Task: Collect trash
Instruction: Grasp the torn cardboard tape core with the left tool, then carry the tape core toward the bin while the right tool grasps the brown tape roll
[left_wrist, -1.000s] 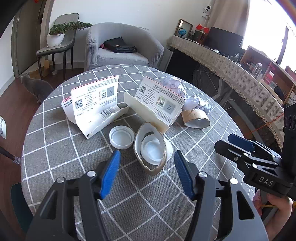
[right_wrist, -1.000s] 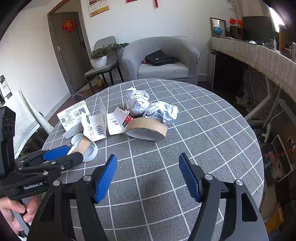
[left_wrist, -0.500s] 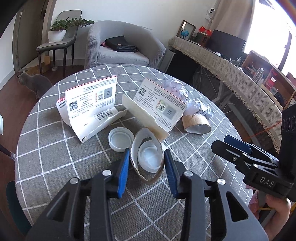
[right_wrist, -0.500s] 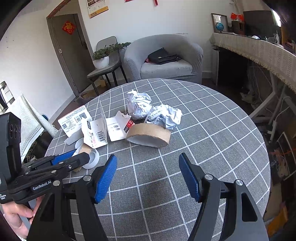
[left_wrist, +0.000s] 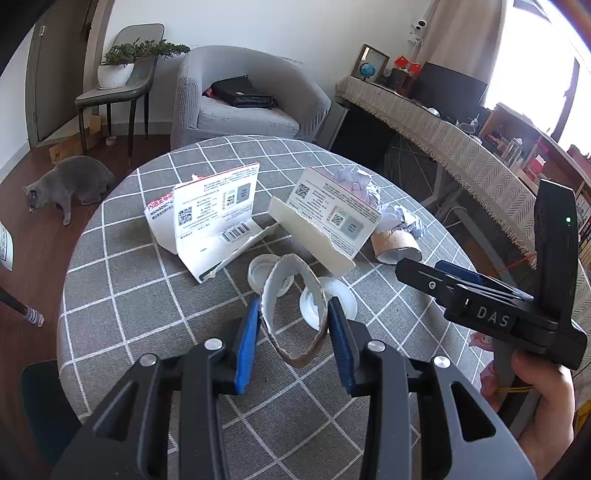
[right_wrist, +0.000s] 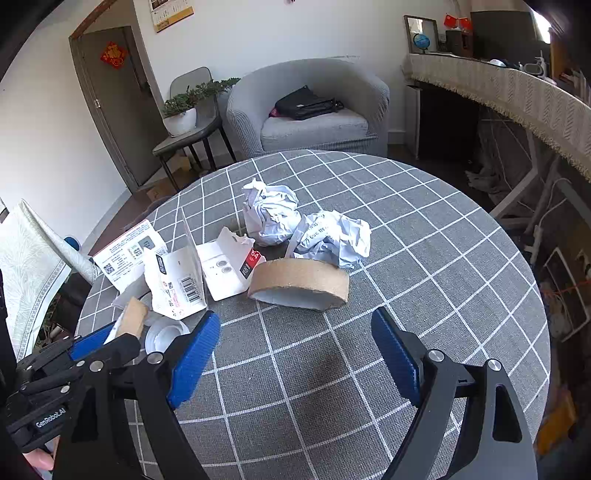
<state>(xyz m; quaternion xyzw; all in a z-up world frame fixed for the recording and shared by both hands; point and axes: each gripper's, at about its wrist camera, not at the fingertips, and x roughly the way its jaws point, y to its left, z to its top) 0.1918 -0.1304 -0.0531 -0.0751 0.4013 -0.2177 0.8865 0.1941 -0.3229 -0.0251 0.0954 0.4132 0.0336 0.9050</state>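
My left gripper (left_wrist: 294, 314) is shut on a squashed cardboard ring (left_wrist: 275, 295), its blue pads pressing both sides, just above the round checked table (left_wrist: 129, 295). Two white lids (left_wrist: 258, 271) lie right behind it. In the right wrist view that ring (right_wrist: 131, 317) shows at the lower left. My right gripper (right_wrist: 293, 332) hovers over the cloth with its jaws opening and nothing between them. A second cardboard ring (right_wrist: 299, 284) lies just beyond its tips. Two crumpled paper balls (right_wrist: 273, 214) and torn white packaging (left_wrist: 210, 218) sit further back.
A grey armchair (right_wrist: 314, 110) with a black bag stands behind the table, beside a chair holding a potted plant (right_wrist: 181, 114). A grey cat (left_wrist: 66, 184) is on the floor at the left. A long cloth-covered desk (left_wrist: 461, 147) runs along the right.
The left jaws closed onto the squashed cardboard ring and raised it slightly off the white lid. The right jaws spread wider and edged closer to the other ring.
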